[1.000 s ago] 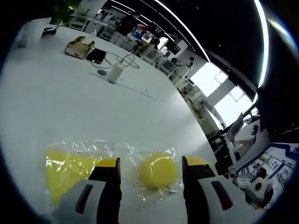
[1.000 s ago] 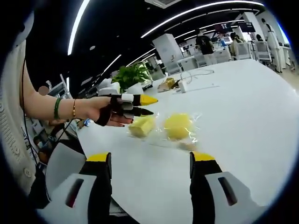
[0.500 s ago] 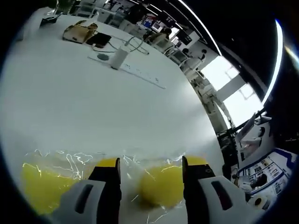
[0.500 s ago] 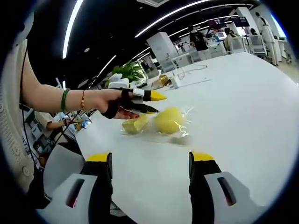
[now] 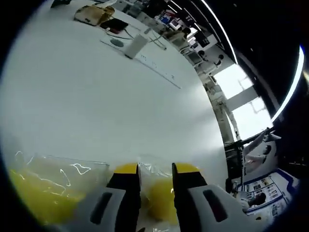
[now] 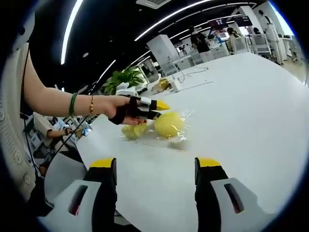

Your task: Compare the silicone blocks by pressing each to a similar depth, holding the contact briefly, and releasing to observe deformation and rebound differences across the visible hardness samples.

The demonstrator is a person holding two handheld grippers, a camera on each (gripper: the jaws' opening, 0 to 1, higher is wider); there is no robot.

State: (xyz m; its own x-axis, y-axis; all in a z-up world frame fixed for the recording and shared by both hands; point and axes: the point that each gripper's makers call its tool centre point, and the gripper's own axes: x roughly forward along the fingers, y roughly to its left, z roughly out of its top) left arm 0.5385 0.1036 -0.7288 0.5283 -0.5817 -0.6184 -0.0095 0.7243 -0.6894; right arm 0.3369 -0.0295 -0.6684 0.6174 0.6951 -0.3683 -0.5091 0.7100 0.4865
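While I press: my left gripper (image 5: 155, 174) has its yellow-tipped jaws drawn close together against the round yellow block (image 5: 161, 205), which sits in its clear bag (image 5: 145, 169) between and just under the tips.
Grip state: jaws narrowed on the round yellow block; whether they squeeze it or only touch, I cannot tell.
Doing it well: I judge a slow, even press, a short hold, then a clean release will show the rebound best.
Second sample: a flatter yellow block (image 5: 36, 195) lies bagged just left of the round one.
Right gripper (image 6: 154, 166): jaws wide apart, holding nothing, hovering near the round block.
Left hand (image 6: 123, 110): seen beside the round block, carrying the left gripper.
Surface: a wide white table (image 5: 96, 96).
Room: beyond the round block, a potted plant (image 6: 126, 77), cables (image 5: 145, 36), ceiling light strips (image 6: 164, 19).
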